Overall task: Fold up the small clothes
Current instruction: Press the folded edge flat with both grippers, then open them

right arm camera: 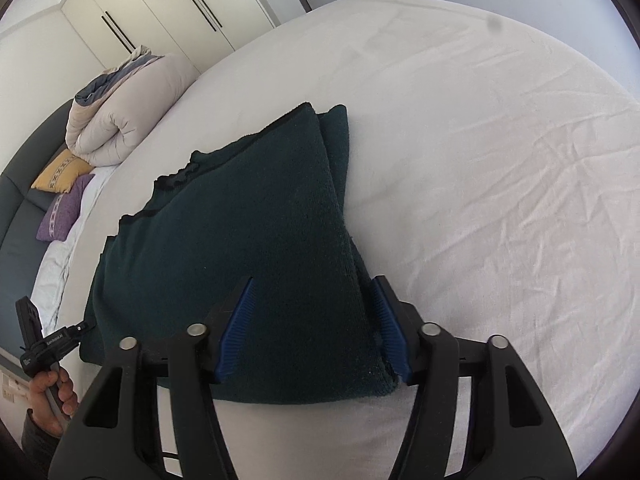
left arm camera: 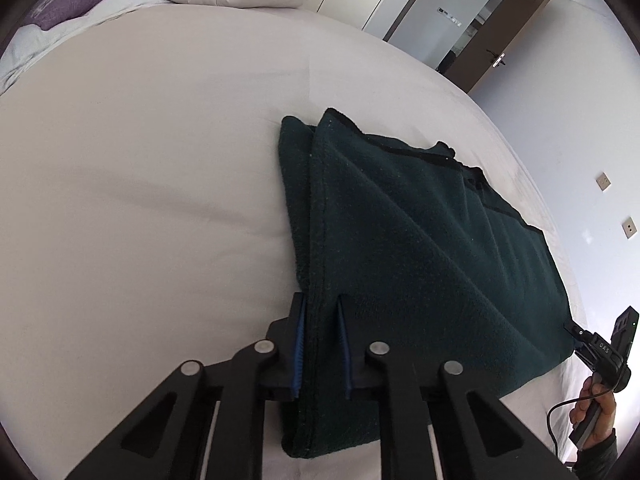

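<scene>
A dark green fleece garment lies folded on the white bed sheet. My left gripper is shut on its near left edge, the cloth pinched between the blue pads. In the right wrist view the same garment fills the middle. My right gripper has its jaws wide apart on either side of the garment's near right corner, with the blue pads beside the cloth, not squeezing it. The right gripper also shows at the far right of the left wrist view.
A rolled beige duvet and yellow and purple pillows lie at the head of the bed. White wardrobes stand behind. A brown door stands open beyond the bed. The sheet stretches wide to the right.
</scene>
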Action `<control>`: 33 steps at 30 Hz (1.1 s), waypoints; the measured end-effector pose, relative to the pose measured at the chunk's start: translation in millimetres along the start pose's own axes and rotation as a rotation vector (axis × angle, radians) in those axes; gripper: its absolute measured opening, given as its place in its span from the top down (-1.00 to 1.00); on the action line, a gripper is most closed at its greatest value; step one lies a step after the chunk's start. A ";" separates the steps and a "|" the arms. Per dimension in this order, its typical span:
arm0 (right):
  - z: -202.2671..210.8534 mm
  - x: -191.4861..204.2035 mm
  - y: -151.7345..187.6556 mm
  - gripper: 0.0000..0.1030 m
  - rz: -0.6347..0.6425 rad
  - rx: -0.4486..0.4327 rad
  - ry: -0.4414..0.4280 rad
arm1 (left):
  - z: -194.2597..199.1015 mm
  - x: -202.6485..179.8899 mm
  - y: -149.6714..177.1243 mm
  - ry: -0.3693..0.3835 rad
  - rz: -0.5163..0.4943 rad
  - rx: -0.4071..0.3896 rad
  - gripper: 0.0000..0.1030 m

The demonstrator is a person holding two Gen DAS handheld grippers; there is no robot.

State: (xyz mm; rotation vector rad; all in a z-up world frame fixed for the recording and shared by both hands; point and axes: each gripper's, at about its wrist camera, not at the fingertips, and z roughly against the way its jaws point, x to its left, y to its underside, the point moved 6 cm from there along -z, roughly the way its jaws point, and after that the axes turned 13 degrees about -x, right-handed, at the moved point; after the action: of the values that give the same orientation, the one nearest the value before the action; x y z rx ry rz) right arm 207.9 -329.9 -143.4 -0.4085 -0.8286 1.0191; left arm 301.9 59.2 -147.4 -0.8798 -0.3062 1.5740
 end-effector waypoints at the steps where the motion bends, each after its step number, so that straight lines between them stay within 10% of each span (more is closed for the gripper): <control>1: 0.1 -2.8 1.5 0.38 0.003 0.007 0.018 | 3.2 -0.5 0.0 -0.004 -0.010 -0.008 0.77; 9: 0.8 -17.7 -3.1 0.81 -0.003 0.000 0.048 | 18.3 -0.8 9.5 -0.038 -0.014 -0.052 0.84; 33: 10.8 -42.7 9.1 0.87 -0.164 -0.045 0.059 | 7.9 19.3 17.9 0.045 0.102 -0.052 0.65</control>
State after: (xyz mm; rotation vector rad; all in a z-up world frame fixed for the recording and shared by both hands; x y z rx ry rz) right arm 182.9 -363.4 -160.2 -0.4004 -0.8191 0.8340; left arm 284.1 75.5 -160.5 -0.9831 -0.2753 1.6437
